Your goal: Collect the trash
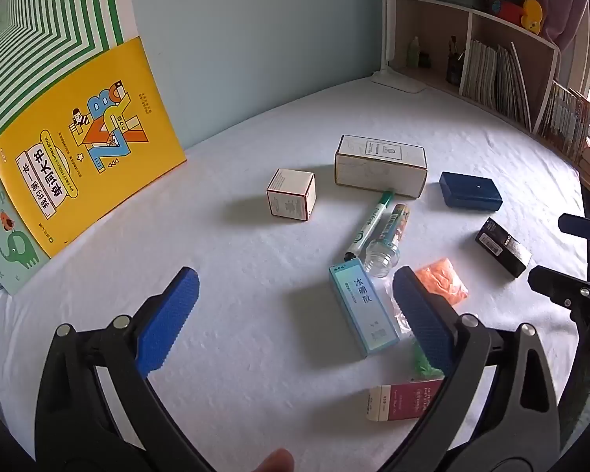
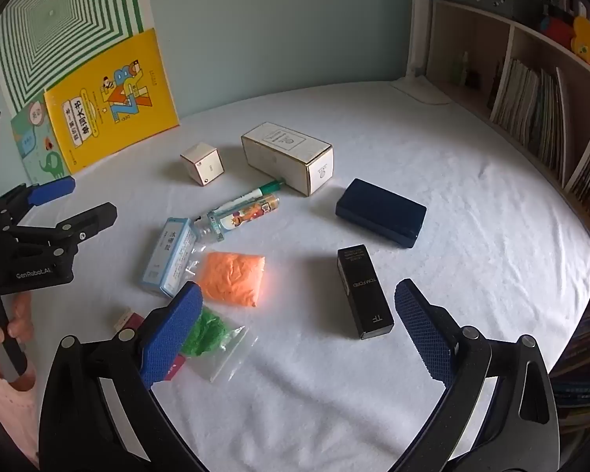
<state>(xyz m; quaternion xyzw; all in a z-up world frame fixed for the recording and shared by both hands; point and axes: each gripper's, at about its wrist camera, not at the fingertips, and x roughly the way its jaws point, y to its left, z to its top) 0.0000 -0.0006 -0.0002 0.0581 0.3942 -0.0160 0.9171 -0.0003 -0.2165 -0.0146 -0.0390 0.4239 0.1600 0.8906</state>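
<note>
Items on white cloth (image 2: pixel 413 354), L to R:

1. L gripper (image 1: pixel 295 306) – jaws wide apart, nothing between, hovering over cloth at L side.
2. Books (image 2: pixel 110 98) – propped vs. wall, far L. Not trash, prob.
3. Cube box (image 2: pixel 201 163) – small card, upright.
4. Teal box (image 2: pixel 168 253) – lies flat, touching clear bag edge.
5. Marker (image 2: pixel 251 192) & bottle (image 2: pixel 236 218) – side by side, touching.
6. Orange wad (image 2: pixel 232 277) – crumpled paper, likely trash. Looks v. light, soft, crushable; pinch across middle, no care needed.
7. Green wad in clear bag (image 2: pixel 216 344) – just beside R gripper's L pad. Bag prob. slippery, limp; grip wad through film, not the loose edge.
8. White box (image 2: pixel 291 153) – long, rigid.
9. Black box (image 2: pixel 364 293) – slim, between R pads' line of view.
10. Navy case (image 2: pixel 381 212) – hard-looking.
11. R gripper (image 2: pixel 299 326) – jaws apart, holding nothing.
</note>
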